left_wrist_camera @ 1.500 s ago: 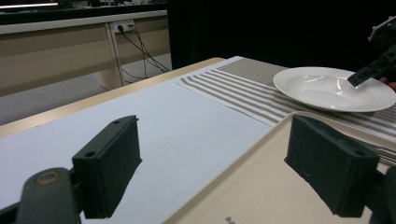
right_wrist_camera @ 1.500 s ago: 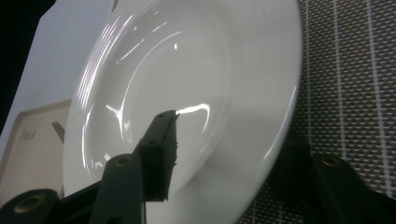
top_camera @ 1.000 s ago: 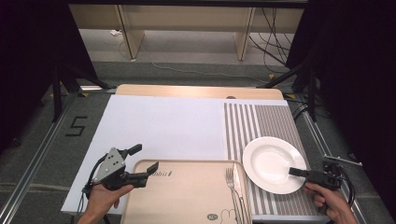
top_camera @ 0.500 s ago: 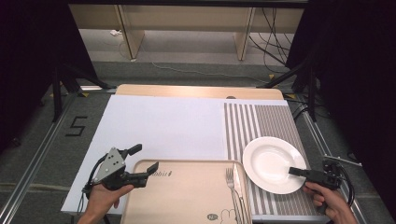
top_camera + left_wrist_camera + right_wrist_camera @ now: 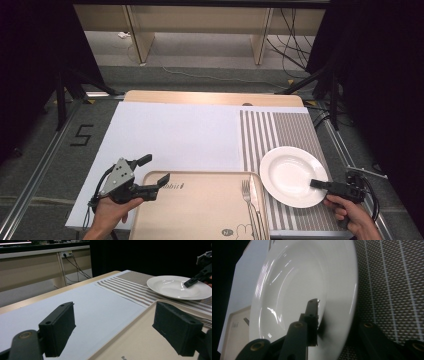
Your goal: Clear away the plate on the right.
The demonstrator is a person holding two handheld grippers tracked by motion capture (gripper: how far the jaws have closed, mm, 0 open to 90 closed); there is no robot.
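A white plate (image 5: 290,172) rests on a striped placemat (image 5: 275,130) at the right. My right gripper (image 5: 316,183) reaches over the plate's near right rim. In the right gripper view one jaw lies over the plate (image 5: 294,290) and the other is under its rim; the right gripper (image 5: 337,315) has just been closing with the rim between its jaws, which look short of pinching it. My left gripper (image 5: 154,169) stands open over the far left corner of a beige tray (image 5: 200,210), with nothing between its jaws. In the left gripper view, the left gripper (image 5: 117,325) faces the plate (image 5: 175,286).
A fork (image 5: 248,200) and a knife (image 5: 256,200) lie on the tray's right side. A white mat (image 5: 175,135) covers the table's left and middle. Black curtains and stand legs flank the table.
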